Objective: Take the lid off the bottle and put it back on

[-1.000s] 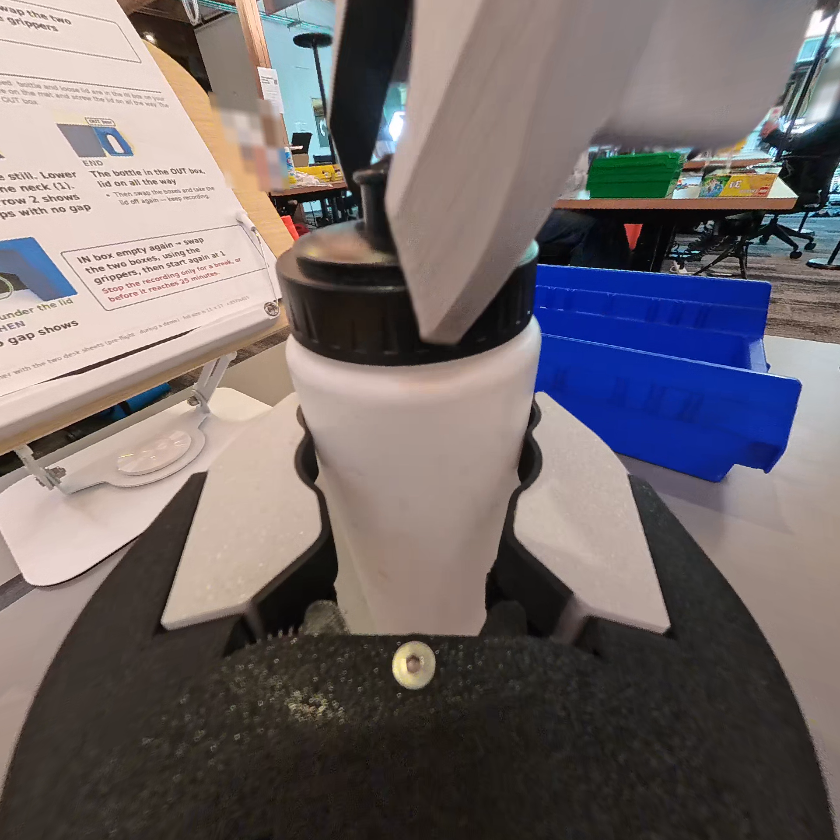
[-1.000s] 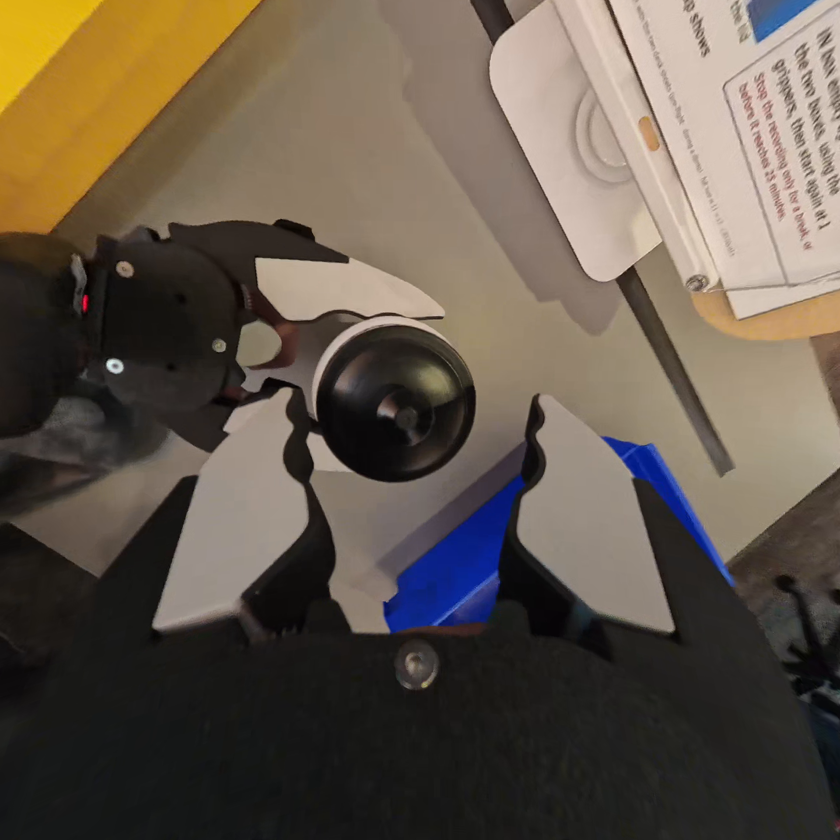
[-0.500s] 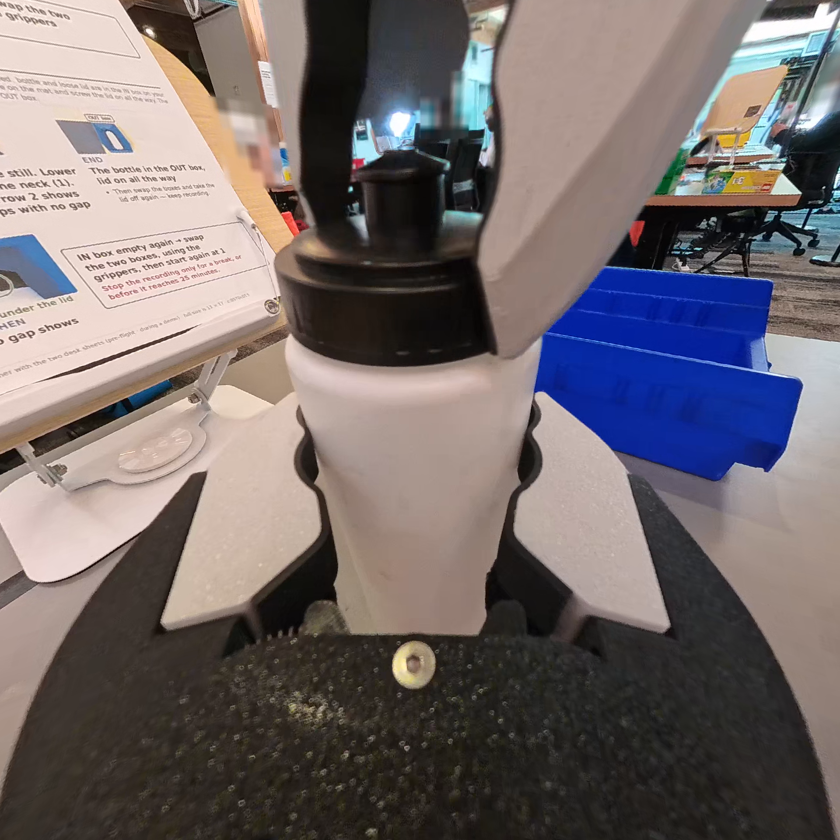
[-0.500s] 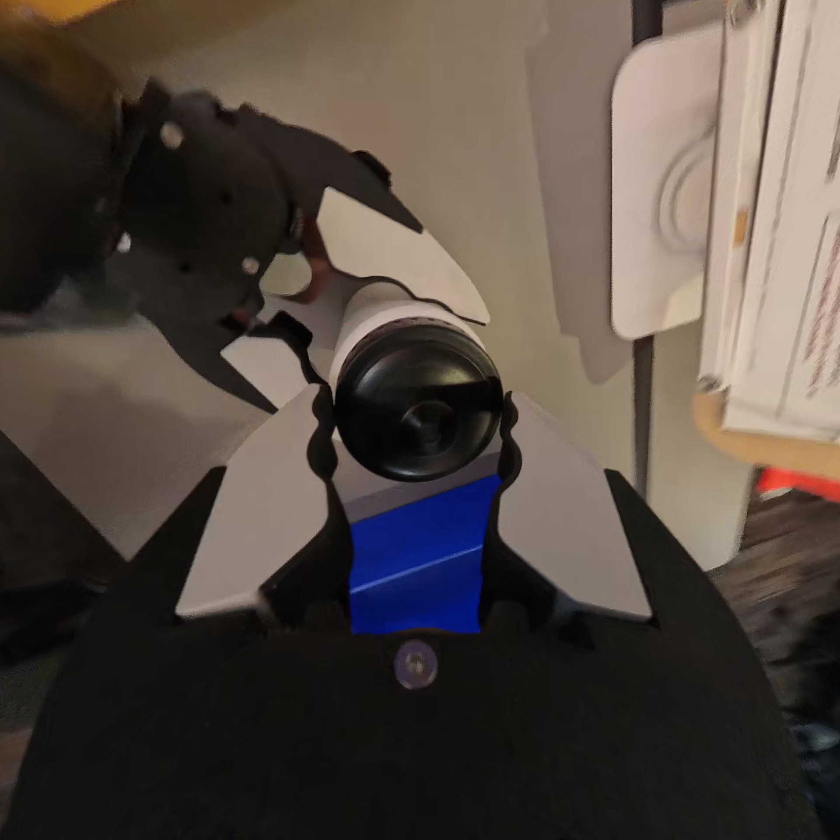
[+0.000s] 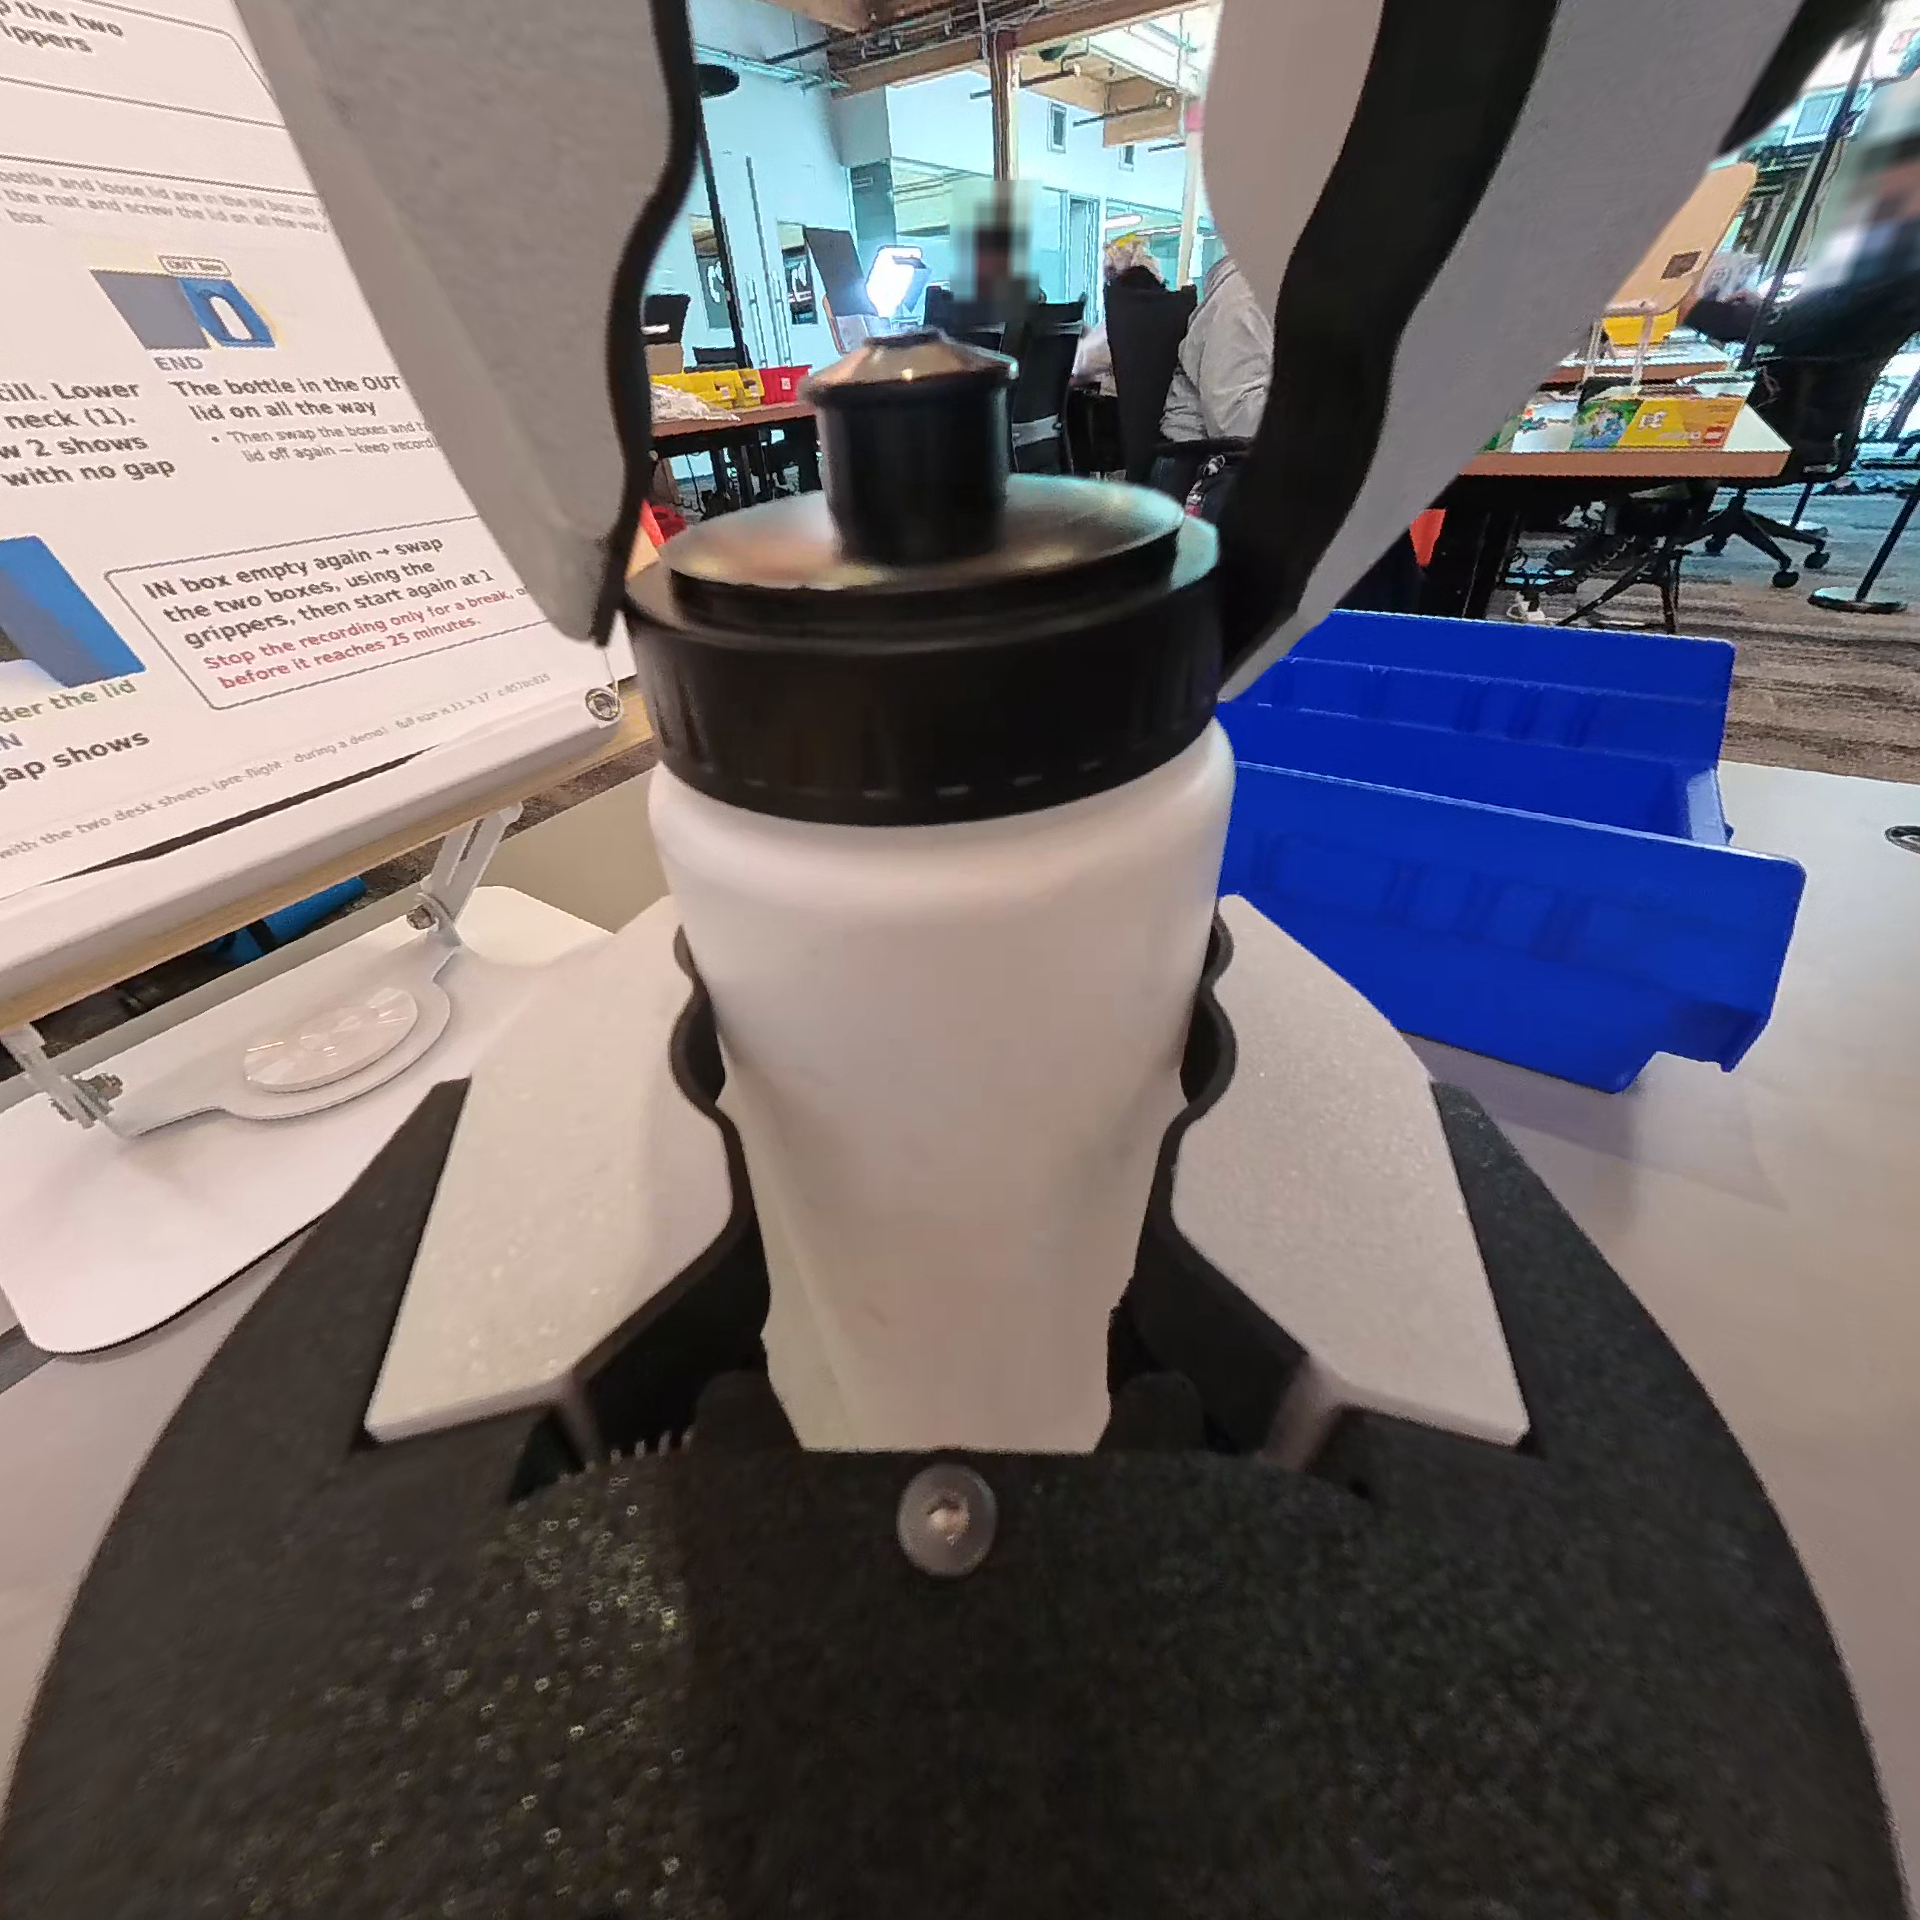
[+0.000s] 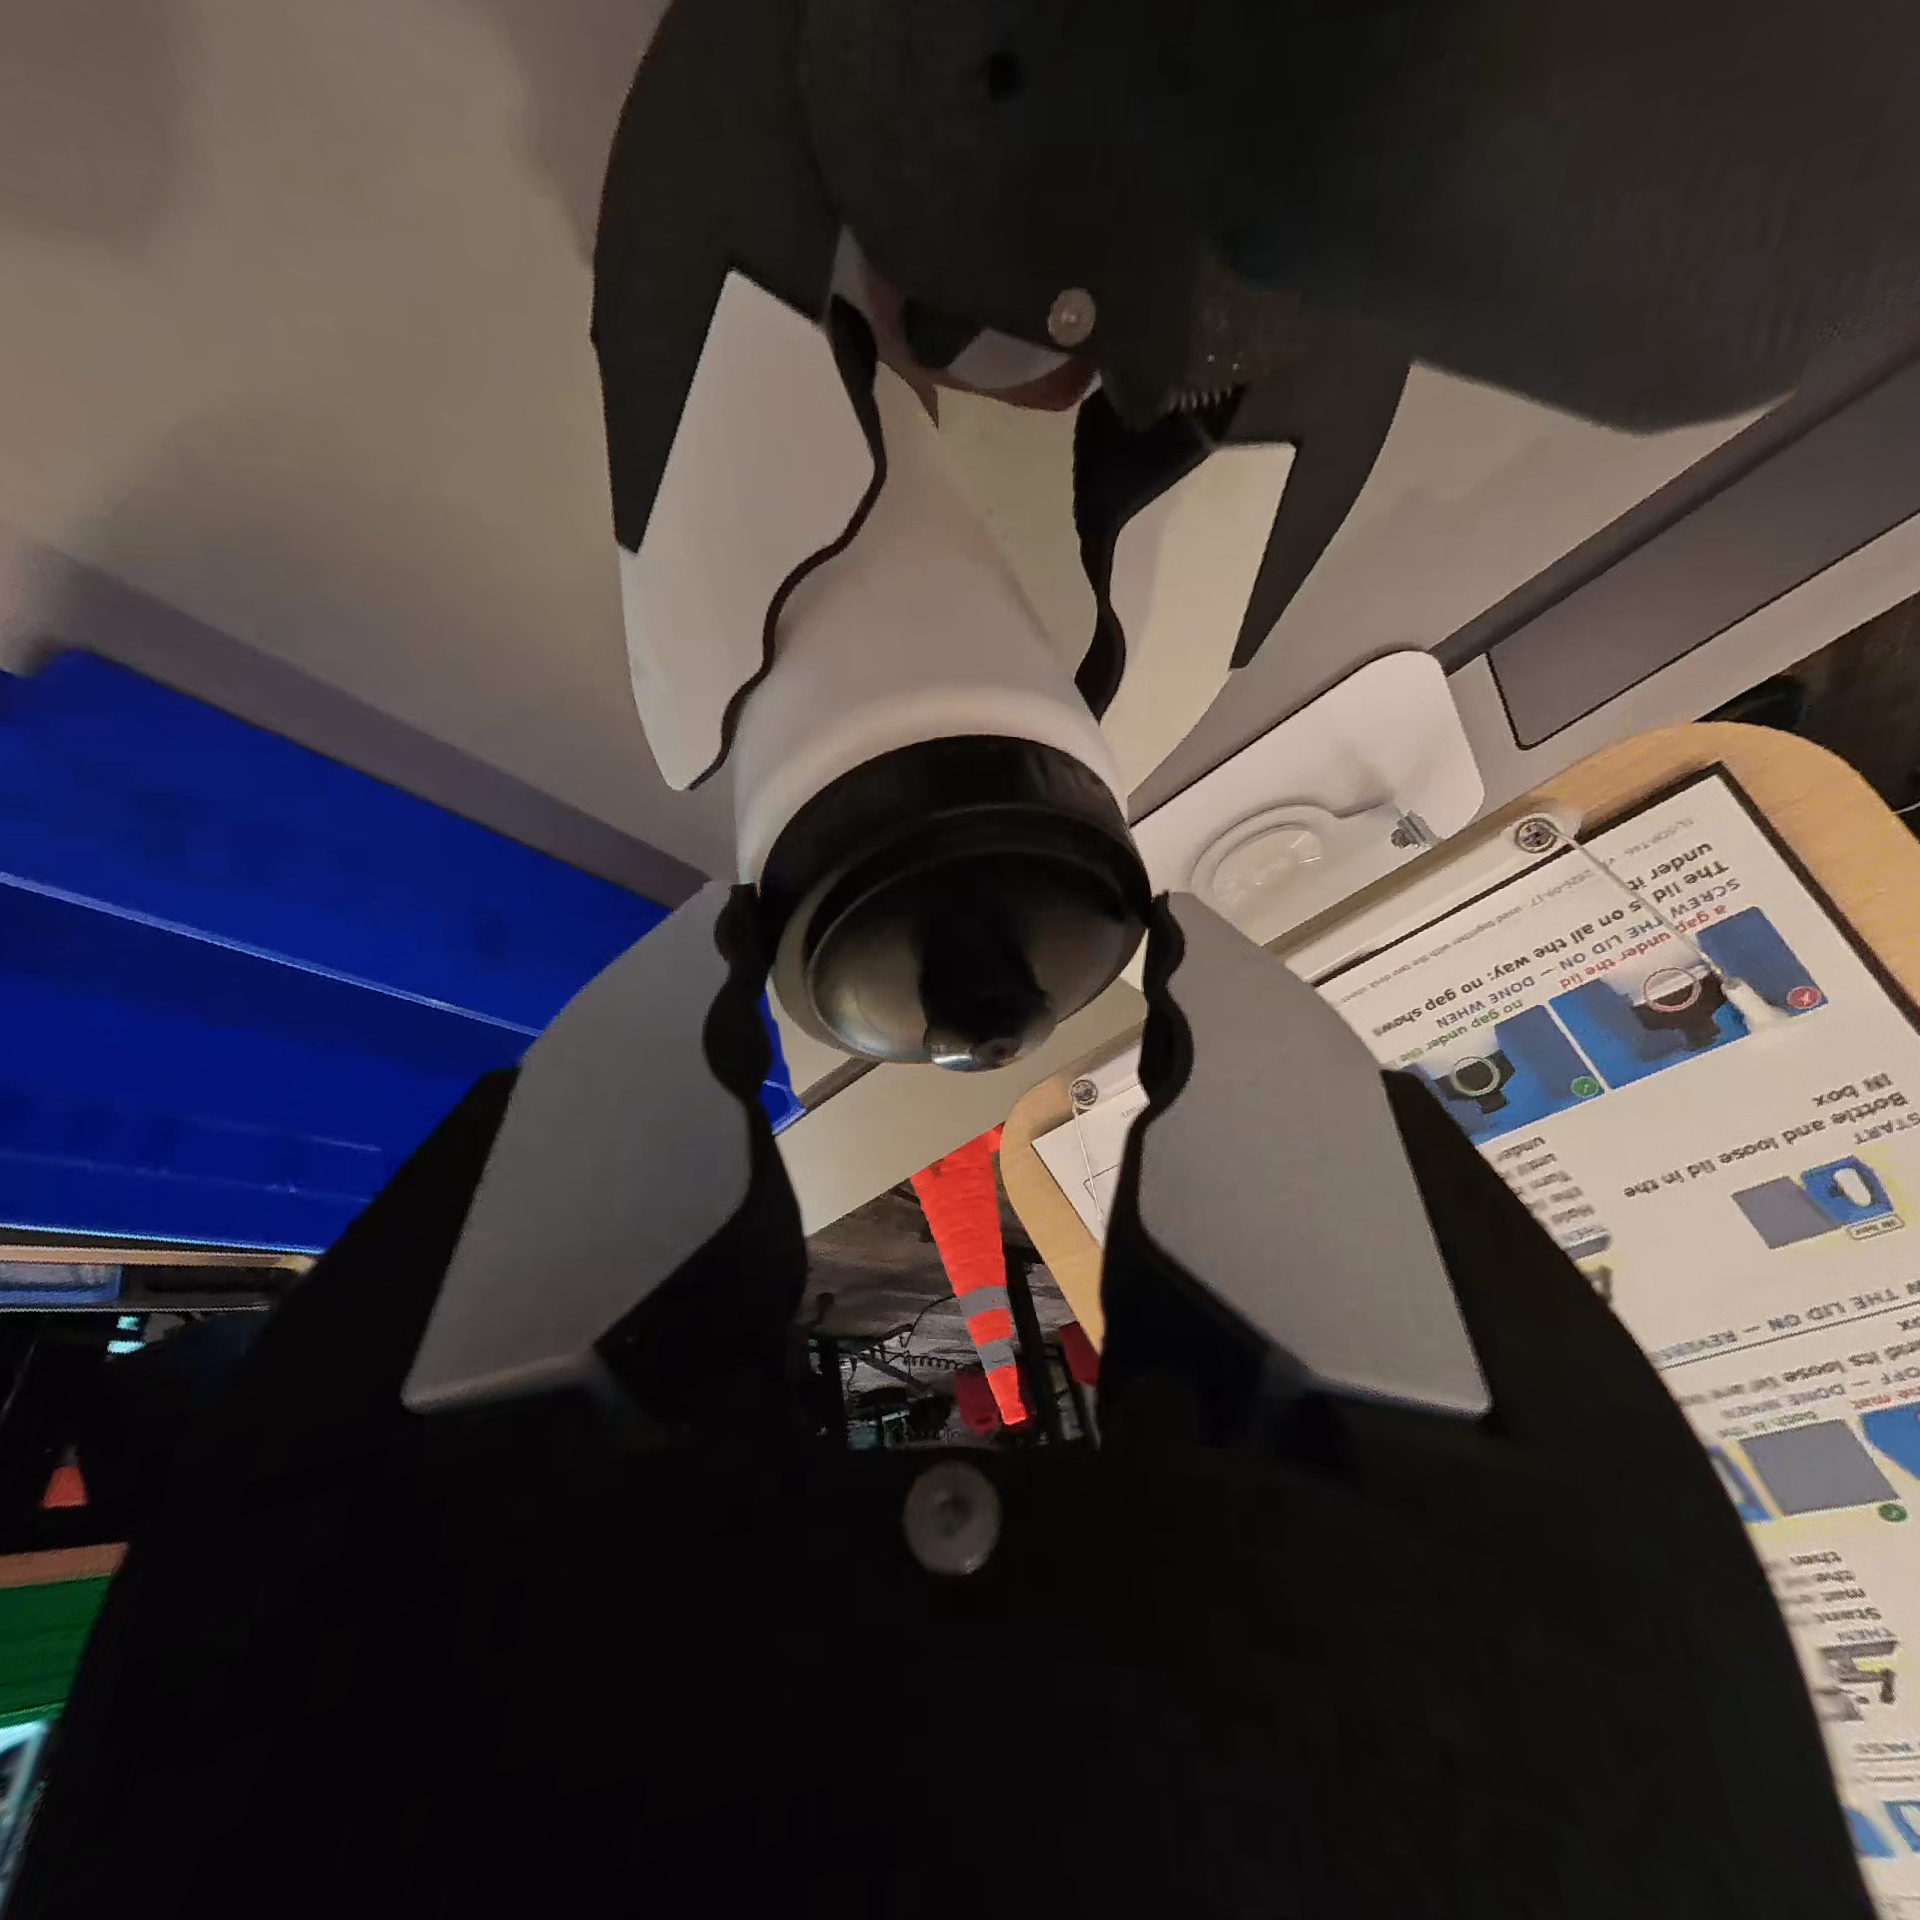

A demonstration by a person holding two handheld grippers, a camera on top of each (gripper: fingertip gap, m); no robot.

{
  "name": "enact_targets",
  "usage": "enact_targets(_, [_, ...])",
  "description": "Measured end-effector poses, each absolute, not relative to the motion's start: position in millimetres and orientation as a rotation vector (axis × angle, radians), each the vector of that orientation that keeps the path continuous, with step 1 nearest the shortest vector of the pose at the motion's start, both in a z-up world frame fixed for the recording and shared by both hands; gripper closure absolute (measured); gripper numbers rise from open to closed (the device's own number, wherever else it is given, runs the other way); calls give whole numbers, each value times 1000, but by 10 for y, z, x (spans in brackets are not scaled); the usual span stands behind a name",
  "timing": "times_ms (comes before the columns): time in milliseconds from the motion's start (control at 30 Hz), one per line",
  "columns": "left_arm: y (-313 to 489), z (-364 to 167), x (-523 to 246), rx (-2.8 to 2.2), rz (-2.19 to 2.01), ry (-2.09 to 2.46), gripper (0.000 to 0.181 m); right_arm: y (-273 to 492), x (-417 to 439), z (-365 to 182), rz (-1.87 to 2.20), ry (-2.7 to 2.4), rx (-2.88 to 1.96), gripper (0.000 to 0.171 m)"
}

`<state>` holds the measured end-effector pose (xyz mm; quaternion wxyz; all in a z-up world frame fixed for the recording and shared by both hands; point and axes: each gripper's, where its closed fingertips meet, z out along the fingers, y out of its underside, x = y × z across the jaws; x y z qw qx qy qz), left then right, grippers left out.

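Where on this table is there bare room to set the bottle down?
Bare tabletop lies in front of the blue bin, right of the left gripper. The left side is crowded: the white stand base and the instruction board fill it.

Surface I'm working over: a pale grey table (image 5: 1766,1164), matte.

Resting on it, by my count:
- blue plastic bin (image 5: 1507,831), open-topped, far right, tilted with its front lip down;
- white flat base plate (image 5: 187,1174) at left, carrying a metal bracket that props up a wooden board with a printed sheet (image 5: 208,468).

Whether the white bottle (image 5: 935,1039) touches the tabletop, I cannot tell.
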<state>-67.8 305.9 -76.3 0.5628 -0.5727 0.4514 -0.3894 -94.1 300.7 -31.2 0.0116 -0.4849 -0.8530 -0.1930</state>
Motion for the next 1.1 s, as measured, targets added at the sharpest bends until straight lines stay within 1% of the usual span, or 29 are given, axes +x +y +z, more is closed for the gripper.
enact_targets(100, [3057, -763, -685, -1350, -910, 1063, 94, 2992, -977, -247, -574, -2539, -1581, 100])
enact_targets(167, [3054, -765, -687, -1356, -903, 1064, 94, 2973, -1072, -113, -468, -2339, -1707, 86])
enact_targets(233, [3052, -766, -689, -1359, -899, 1064, 94, 3004, -1146, 45, -343, -2070, -1873, 83])
enact_targets(300, [3055, -767, -687, -1362, -896, 1059, 94, 3077, -1150, 123, -229, -1746, -2091, 77])
enact_targets(333, [3055, -767, -687, -1363, -895, 1056, 94, 3110, -1124, 118, -178, -1574, -2215, 70])
enact_targets(367, [3056, -766, -688, -1363, -894, 1053, 94, 3118, -1106, 85, -111, -1402, -2338, 59])
enact_targets(400, [3057, -766, -690, -1363, -892, 1051, 94, 3110, -1088, 38, -46, -1244, -2446, 54])
enact_targets(467, [3055, -764, -693, -1363, -887, 1045, 94, 3106, -1028, -56, 1, -982, -2584, 56])
enact_targets(567, [3047, -764, -700, -1362, -880, 1042, 94, 3082, -915, -204, -40, -757, -2697, 64])
enact_targets(667, [3051, -764, -699, -1365, -879, 1038, 94, 3088, -925, -270, -2, -645, -2721, 83])
enact_targets(767, [3049, -762, -688, -1363, -879, 1037, 94, 3041, -1001, -280, 82, -641, -2760, 104])
enact_targets(933, [3041, -766, -704, -1364, -884, 1048, 94, 3019, -1035, -264, -15, -952, -2715, 105])
enact_targets(1000, [3036, -767, -702, -1364, -886, 1052, 94, 3006, -1049, -260, -65, -1187, -2662, 106])
enact_targets(1100, [3026, -767, -697, -1359, -890, 1063, 94, 2977, -1073, -242, -166, -1630, -2456, 109])
